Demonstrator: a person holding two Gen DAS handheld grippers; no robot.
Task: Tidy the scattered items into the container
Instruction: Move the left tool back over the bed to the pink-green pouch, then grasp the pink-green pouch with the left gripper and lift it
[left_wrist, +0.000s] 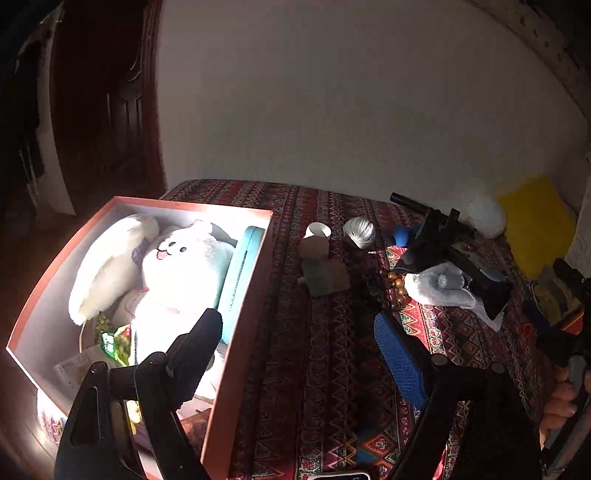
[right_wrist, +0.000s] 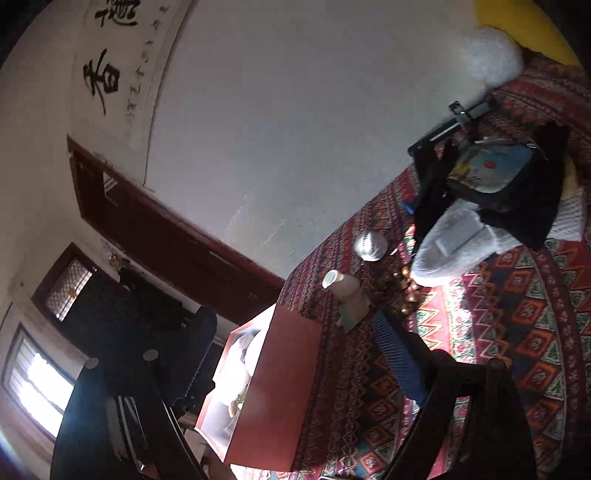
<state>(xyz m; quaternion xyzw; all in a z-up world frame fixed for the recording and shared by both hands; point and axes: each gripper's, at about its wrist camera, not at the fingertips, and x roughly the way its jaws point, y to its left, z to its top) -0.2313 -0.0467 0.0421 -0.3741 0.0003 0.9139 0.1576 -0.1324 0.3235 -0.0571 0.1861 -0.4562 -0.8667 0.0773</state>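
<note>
An open orange box (left_wrist: 236, 332) stands at the left on a patterned cloth, with a white plush rabbit (left_wrist: 177, 273), a teal case and snack packets inside. It shows in the right wrist view too (right_wrist: 273, 376). My left gripper (left_wrist: 299, 343) is open and empty, its left finger over the box. Scattered items lie beyond: a small figurine with a white cup (left_wrist: 319, 258), a silver ball (left_wrist: 359, 232), a bead bracelet (left_wrist: 395, 291), a grey plush toy (left_wrist: 439, 288), a blue ball (left_wrist: 400, 236). My right gripper (right_wrist: 295, 354) is open and empty above the table near the box.
A black tripod-like object (left_wrist: 450, 240) lies over the grey plush. A pouch with a printed picture (right_wrist: 491, 170) rests on black cloth. A white fluffy item (left_wrist: 484, 214) and a yellow cushion (left_wrist: 535, 221) sit by the wall. The right hand-held gripper shows at the right edge (left_wrist: 569, 332).
</note>
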